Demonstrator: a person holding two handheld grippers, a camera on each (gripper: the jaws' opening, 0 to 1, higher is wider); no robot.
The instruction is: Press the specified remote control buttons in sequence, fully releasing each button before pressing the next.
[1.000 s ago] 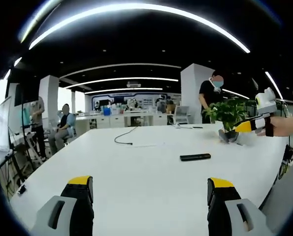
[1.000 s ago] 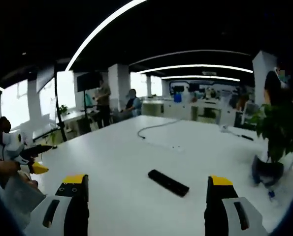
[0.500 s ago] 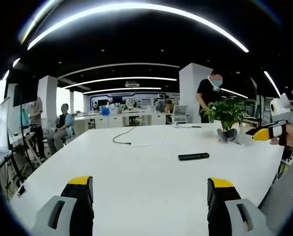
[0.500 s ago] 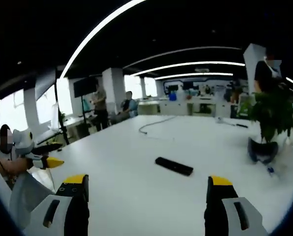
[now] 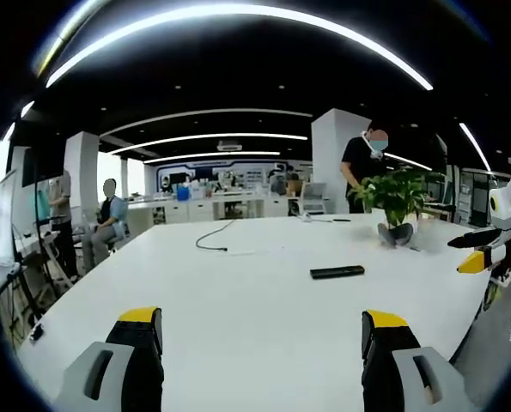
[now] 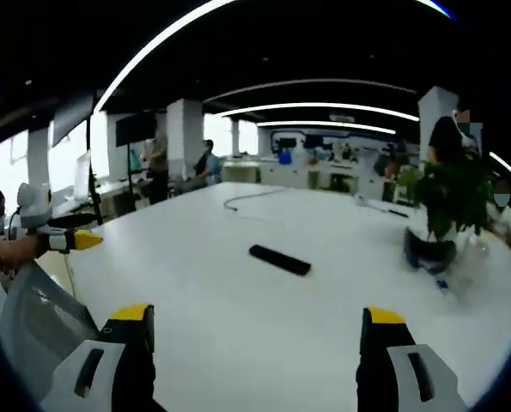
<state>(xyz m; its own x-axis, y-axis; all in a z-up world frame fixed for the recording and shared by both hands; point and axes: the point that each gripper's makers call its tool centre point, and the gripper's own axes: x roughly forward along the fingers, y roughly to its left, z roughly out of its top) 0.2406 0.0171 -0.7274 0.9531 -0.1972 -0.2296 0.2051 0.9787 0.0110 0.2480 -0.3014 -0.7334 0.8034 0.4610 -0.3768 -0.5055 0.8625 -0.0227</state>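
A slim black remote control (image 5: 338, 272) lies flat on the big white table (image 5: 238, 300), well ahead of both grippers. In the left gripper view my left gripper (image 5: 259, 343) is open, its yellow-tipped jaws wide apart over bare tabletop. My right gripper (image 5: 483, 253) enters that view at the far right edge, off the table's side. In the right gripper view the remote control (image 6: 279, 259) sits at mid-table, with my right gripper (image 6: 255, 343) open and nothing between its jaws. My left gripper (image 6: 62, 240) shows at the far left there, held by a hand.
A potted green plant (image 5: 398, 202) stands on the table beyond the remote, the same plant (image 6: 440, 215) at right in the right gripper view. A dark cable (image 5: 212, 240) trails across the far tabletop. A person (image 5: 367, 163) stands behind the plant; others are by desks at left.
The right gripper has dropped lower and pulled back toward the table's side, and its view has swung. The left gripper has held still, and the remote has not moved.
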